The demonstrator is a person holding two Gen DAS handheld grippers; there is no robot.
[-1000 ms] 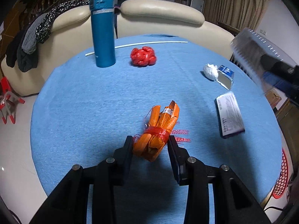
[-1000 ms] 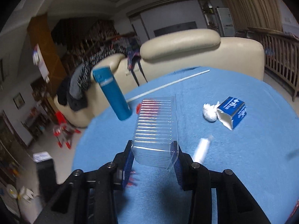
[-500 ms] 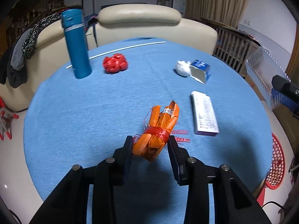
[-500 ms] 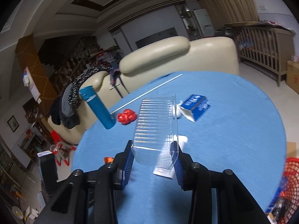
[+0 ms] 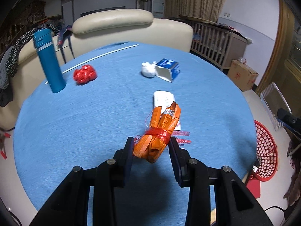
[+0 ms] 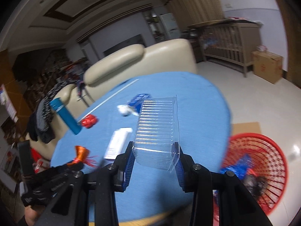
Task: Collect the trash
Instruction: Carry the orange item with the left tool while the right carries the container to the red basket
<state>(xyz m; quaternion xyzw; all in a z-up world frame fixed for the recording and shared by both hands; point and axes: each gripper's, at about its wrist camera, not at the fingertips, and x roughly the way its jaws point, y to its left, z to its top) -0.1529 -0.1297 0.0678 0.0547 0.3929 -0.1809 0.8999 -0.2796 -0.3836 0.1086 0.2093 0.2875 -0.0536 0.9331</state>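
Jaws of left gripper (image 5: 151, 148) clamped on orange wrapper bundle (image 5: 160, 131), tied with red netting, held clear above blue tablecloth (image 5: 84, 122). Bundle pointing toward 1 o'clock from the jaws in the left wrist view.

Jaws of right gripper (image 6: 155, 161) clamped on clear ribbed tray (image 6: 157, 130), gripped at its lower end, upright, tilted slightly toward 1 o'clock. Tray also visible at 3 o'clock in the left wrist view, off the table edge.

Outward from the left jaws, on the cloth:
- White packet (image 5: 162, 98) at 12 o'clock, partly covered by the bundle.
- Blue carton (image 5: 168, 69) at 12 o'clock farther out, lying on its side, open end toward the camera.
- White wad (image 5: 148, 70) touching the carton at its 9 o'clock side.
- Red wad (image 5: 85, 74) at 11 o'clock.
- Blue bottle (image 5: 49, 60) at 10 o'clock, standing near the red wad.
- White rod (image 5: 99, 56) behind both, along the far edge.

Red basket (image 6: 259, 169) on the floor at 3 o'clock of the right jaws, beside the table, blue and dark scraps inside. Same basket at 3 to 4 o'clock in the left wrist view. Sofa (image 5: 116, 26) beyond the table at 12 o'clock.
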